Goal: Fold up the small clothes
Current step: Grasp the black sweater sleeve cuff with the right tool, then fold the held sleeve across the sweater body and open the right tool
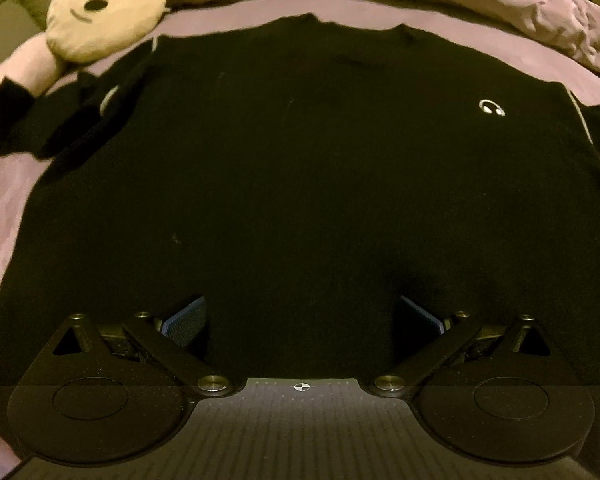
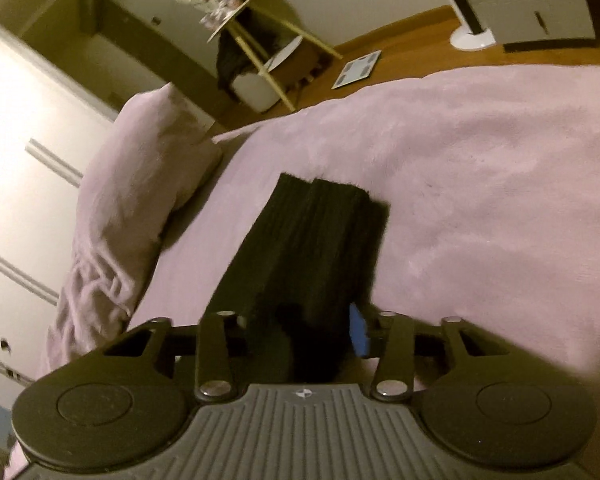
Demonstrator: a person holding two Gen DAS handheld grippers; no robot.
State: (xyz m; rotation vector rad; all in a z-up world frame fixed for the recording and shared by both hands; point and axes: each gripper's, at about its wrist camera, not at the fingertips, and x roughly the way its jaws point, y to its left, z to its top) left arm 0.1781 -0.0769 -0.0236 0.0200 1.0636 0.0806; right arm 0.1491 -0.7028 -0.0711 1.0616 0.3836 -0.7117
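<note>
My right tool (image 2: 300,332) is pinched on a black sleeve (image 2: 312,240), which could slip free if I pull too fast, while my left tool (image 1: 300,320) hangs wide open and empty over the hem of the sweater (image 1: 300,180). The sweater lies flat on the bed (image 1: 4,208), long axis running from the hem up to the collar, which points toward the plush toy (image 1: 104,12) (just beside its other sleeve) and the rumpled bedding.

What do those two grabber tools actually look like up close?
Both are matte black. The left gripper has a ribbed grey base with a small crosshair mark, two round discs, silver-bolted linkage bars and blue textured finger pads. The right gripper is the same build, with one blue pad showing. No cables or sleeves show.
</note>
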